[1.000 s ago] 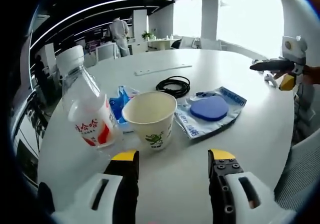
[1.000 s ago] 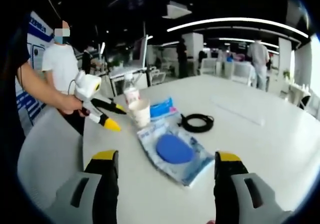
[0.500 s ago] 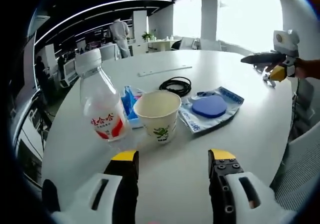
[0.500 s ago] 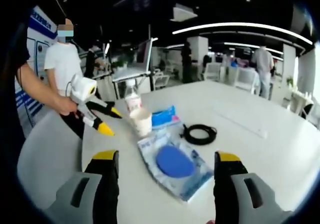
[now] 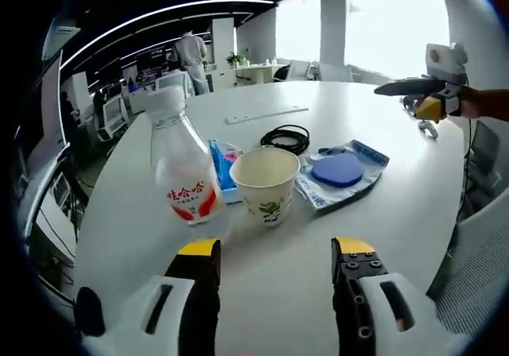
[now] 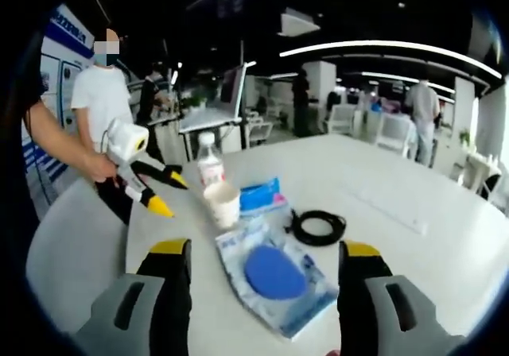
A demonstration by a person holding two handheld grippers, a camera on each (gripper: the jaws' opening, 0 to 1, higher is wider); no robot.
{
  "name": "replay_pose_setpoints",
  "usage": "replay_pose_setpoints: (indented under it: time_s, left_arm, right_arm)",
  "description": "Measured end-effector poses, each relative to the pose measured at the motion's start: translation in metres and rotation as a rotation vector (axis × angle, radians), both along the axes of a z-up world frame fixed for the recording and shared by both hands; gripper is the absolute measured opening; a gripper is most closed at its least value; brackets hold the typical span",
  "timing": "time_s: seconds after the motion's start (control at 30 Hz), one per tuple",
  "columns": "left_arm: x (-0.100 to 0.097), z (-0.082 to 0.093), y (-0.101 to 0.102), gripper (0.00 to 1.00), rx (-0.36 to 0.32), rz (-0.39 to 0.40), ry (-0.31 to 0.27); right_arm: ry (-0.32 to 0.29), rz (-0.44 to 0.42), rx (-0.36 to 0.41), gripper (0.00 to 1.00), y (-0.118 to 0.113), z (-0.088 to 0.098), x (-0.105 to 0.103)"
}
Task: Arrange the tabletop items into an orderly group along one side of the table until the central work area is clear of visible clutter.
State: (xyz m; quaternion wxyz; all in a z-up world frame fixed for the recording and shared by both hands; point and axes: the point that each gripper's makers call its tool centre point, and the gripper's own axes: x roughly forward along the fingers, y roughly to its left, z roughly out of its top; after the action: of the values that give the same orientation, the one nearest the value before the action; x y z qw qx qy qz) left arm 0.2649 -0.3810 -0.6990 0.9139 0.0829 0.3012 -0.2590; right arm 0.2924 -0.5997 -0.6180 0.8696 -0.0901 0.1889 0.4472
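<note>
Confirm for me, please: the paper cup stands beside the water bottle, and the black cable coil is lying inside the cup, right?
Not quite. The paper cup does stand beside the water bottle, but the black cable coil lies on the table behind the cup, not inside it. The left gripper view shows the cup's mouth empty.

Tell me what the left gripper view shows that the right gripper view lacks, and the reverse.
Left gripper view: the right tongs against bright windows. Right gripper view: the left tongs in a hand, with a person in a white shirt behind. Shared: bottle, paper cup, blue-disc packet and black cable on the white table.
</note>
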Motion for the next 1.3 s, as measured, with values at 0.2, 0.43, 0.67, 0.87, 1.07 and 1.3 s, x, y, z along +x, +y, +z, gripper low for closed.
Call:
replay_pose_setpoints:
  time_s: [0.2,0.43,0.67,0.87,1.07,1.3]
  left_arm:
    - [0.002,0.005,0.003,0.55,0.001,-0.003,-0.011]
    - [0.005,0.008,0.009,0.55,0.001,0.002,-0.016]
    - [0.007,0.009,0.019,0.54,0.008,0.012,-0.016]
    - [0.009,0.010,0.028,0.54,0.015,0.023,-0.014]
    - [0.011,0.008,0.033,0.54,0.014,0.027,-0.013]
    - [0.013,0.008,0.038,0.55,0.010,0.033,-0.011]
  right_arm:
    - [-0.009,0.008,-0.007,0.71,0.004,0.006,0.008]
    - [-0.020,0.021,-0.019,0.70,0.011,0.011,0.016]
    - [-0.027,0.037,-0.020,0.67,0.021,0.017,0.024]
    - [-0.034,0.051,-0.016,0.66,0.034,0.021,0.033]
    - [-0.038,0.063,-0.024,0.66,0.041,0.021,0.038]
    - [-0.041,0.074,-0.033,0.65,0.046,0.021,0.046]
